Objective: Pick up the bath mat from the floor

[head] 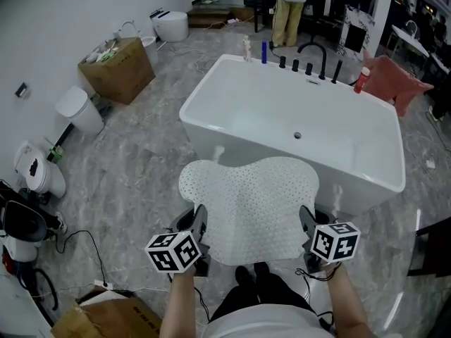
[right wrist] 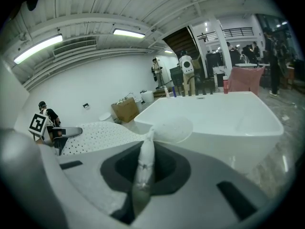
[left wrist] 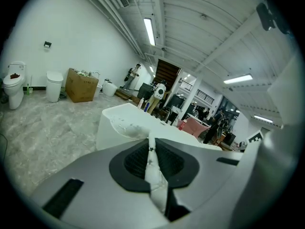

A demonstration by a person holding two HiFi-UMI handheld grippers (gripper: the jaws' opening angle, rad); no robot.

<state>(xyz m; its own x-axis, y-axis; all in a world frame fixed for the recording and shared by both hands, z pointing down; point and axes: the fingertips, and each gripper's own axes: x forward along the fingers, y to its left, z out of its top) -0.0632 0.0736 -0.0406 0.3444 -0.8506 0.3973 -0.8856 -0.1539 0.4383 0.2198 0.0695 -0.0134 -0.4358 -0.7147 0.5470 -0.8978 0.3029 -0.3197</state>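
**Keeping the bath mat [head: 250, 203] aloft on two thin pinches**

Clenching the left gripper [head: 199, 222] on the mat's near left edge; clenching the right gripper [head: 308, 225] on its near right edge; holding the mat clear of the floor [head: 141, 167], spread between both, with the far lobes reaching toward the near rim of the bathtub [head: 204, 129].

Probably risking a slip: pinching only a narrow fold of soft, perforated sheet in each pair of pads, with the unsupported far part dragging downward; possibly catching on the tub's near rim if moving forward; possibly stretching or peeling out of one grip if pulling the hands apart.
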